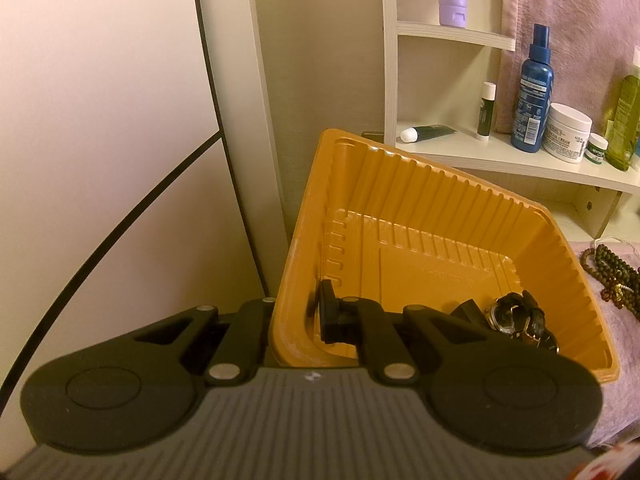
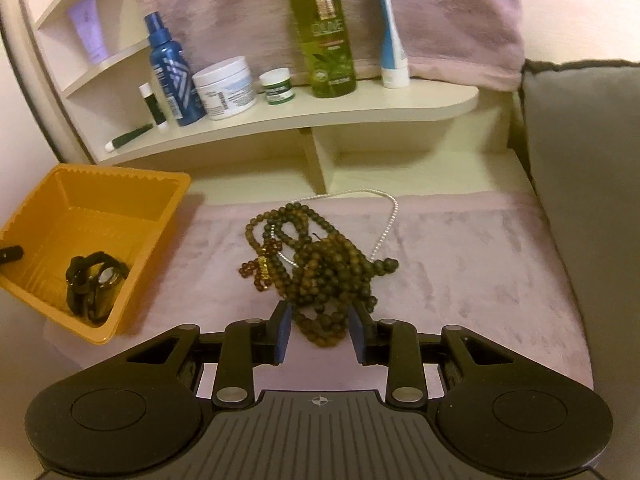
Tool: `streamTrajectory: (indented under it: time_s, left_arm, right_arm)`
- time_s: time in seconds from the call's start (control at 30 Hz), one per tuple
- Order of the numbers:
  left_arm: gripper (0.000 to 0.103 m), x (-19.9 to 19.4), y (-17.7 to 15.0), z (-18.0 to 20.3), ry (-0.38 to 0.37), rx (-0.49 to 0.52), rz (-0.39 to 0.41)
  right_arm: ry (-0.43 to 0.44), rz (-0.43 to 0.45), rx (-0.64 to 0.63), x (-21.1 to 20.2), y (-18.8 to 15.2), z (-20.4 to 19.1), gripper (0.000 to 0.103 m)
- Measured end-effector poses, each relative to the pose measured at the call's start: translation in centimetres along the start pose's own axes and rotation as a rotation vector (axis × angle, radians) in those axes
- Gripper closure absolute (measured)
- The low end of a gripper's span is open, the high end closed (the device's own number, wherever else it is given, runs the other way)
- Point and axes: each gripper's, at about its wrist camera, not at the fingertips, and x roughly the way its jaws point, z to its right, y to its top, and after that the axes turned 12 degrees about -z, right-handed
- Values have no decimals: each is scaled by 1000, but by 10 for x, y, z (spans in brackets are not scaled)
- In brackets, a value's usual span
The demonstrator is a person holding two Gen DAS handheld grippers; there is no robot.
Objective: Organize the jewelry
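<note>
Left gripper (image 1: 298,320) angled down, pinching orange tray (image 1: 440,216) wall, watches (image 1: 516,318) inside to its right. Right gripper (image 2: 320,334) spread, straddling bead necklaces (image 2: 320,276).

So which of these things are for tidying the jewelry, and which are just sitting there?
For the job: orange tray, watches in it, dark bead strands, pearl necklace.

Just sitting there: blue spray bottle, white cream jar, green olive bottle, purple tube.
</note>
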Motion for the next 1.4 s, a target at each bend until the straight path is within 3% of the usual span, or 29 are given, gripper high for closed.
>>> streamTrajectory:
  time_s: [0.57,1.03,1.17,1.4]
  left_arm:
    - [96,1,0,-2,-6,0,-1]
    - [96,1,1,-1,-10,13,8]
    - [96,1,1,-1,-11,12,8]
    - [96,1,0,-2,-11,11,9]
  right_arm:
    - [45,-2,-129,41,24,-32,71]
    - [-6,-19,-180,96,48,-47,71]
    - [-42,-4,-239,95,46,-52,93]
    - [11,39,-199,70,41,-45,93]
